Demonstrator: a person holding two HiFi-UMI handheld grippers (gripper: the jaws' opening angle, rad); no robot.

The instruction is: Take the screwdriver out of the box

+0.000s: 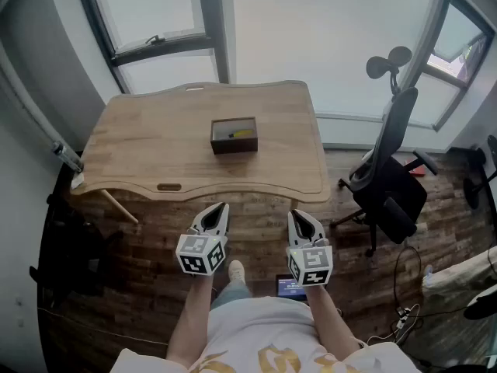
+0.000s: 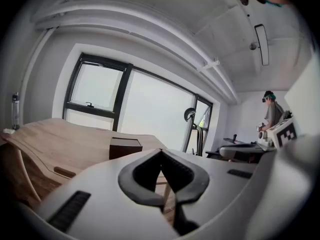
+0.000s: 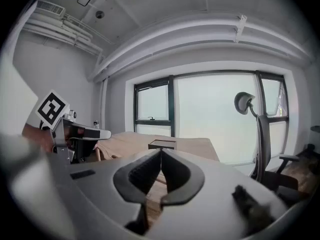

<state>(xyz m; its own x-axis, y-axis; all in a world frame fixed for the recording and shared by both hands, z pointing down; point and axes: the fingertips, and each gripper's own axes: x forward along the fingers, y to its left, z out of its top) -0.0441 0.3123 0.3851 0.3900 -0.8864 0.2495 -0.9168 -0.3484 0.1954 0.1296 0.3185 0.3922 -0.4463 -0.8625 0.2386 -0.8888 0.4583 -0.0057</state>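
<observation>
While left tongs (image 2: 161,152), right tongs (image 3: 160,151) are clenched | dark square box (image 1: 234,144) | wood-grain table (image 1: 155,150)

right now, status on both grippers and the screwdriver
Left gripper and right gripper shut, empty, short of the table. Screwdriver in the box, mid-table. Nothing in the way.

an office: wooden desk (image 1: 155,142), swivel chair (image 1: 392,181), big windows (image 1: 155,22).
</observation>
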